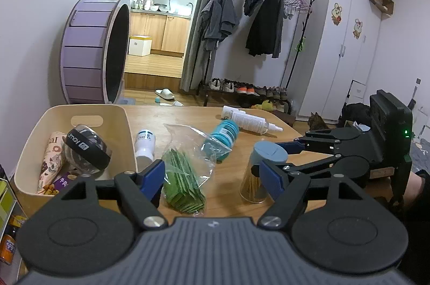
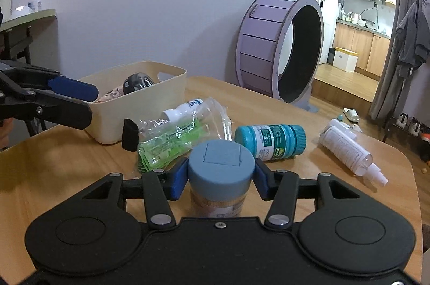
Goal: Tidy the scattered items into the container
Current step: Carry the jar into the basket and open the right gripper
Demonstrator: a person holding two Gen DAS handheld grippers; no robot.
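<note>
Right gripper: clenched on the clear toothpick jar with a grey-blue lid, blue pads pressed on the lid's two sides, near the wooden table's near edge.
Left gripper: released, jaws wide, nothing between them, above the bag of green sachets.
Cream plastic bin: at the table's far left corner, holding a black-banded clear ball and a patterned cone packet.
Scattered items: a small white bottle beside the bin; a teal-capped jar on its side mid-table; a white spray bottle lying toward the right edge.
</note>
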